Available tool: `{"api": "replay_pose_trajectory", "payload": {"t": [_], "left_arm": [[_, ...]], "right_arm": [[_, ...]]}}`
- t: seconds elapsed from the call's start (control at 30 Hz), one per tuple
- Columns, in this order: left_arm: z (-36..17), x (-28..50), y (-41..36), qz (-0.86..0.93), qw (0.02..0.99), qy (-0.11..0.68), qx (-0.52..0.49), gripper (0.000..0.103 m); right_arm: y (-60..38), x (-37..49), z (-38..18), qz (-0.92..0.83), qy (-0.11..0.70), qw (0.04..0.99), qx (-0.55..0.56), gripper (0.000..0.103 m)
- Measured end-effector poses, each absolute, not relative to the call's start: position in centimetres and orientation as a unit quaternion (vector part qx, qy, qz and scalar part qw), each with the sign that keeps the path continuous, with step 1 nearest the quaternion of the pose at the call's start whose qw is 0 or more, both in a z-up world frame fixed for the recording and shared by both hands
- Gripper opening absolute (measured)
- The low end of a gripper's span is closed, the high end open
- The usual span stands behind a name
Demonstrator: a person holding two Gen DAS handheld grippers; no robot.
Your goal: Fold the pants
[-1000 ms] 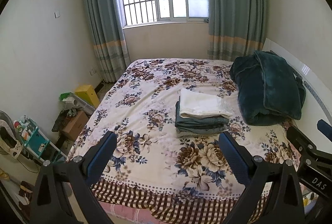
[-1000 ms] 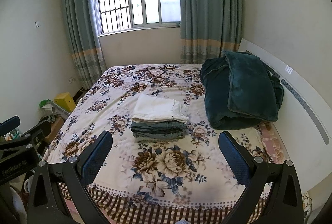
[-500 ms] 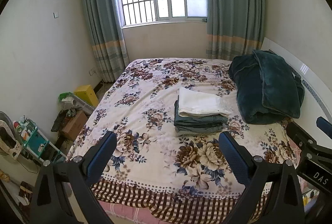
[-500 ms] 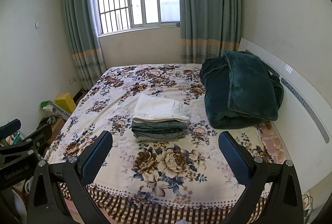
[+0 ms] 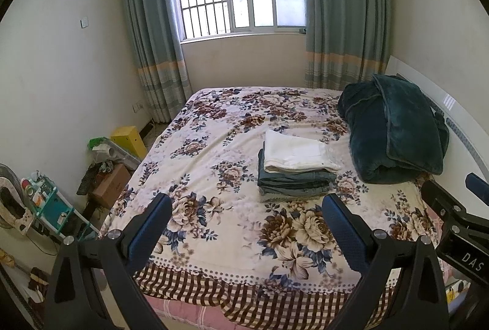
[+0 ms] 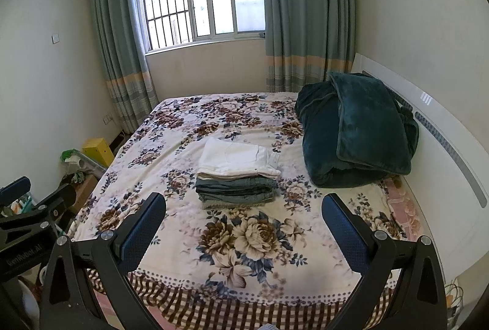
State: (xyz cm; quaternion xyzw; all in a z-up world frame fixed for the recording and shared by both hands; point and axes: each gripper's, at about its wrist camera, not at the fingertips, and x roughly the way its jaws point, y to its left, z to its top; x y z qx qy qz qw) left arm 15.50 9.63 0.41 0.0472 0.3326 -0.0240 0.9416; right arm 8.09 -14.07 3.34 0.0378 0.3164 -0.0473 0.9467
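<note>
Seemingly denim under smooth white pants (image 5: 298,154).

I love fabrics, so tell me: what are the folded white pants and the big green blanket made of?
White pants: probably cotton twill or denim; matte, crisp folds, a stitched pocket showing. Green blanket: likely plush fleece or velvet; soft sheen, thick rounded folds, piped edge. Both are guesses from looks alone.

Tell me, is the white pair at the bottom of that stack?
No, the white pants lie on top of the stack, above the folded jeans.
</note>
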Motion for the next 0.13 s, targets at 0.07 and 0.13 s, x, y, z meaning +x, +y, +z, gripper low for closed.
{"api": "replay_pose_trajectory", "payload": {"t": [0.07, 0.13], "left_arm": [[0.45, 15.46, 9.60, -0.024, 0.943, 0.330, 0.047, 0.100], [0.49, 15.52, 9.57, -0.026, 0.942, 0.330, 0.046, 0.100]], "right_arm": [[-14.08, 8.06, 3.37, -0.048, 0.316, 0.947, 0.038, 0.103], [-14.08, 8.06, 3.38, -0.048, 0.316, 0.947, 0.039, 0.103]]}}
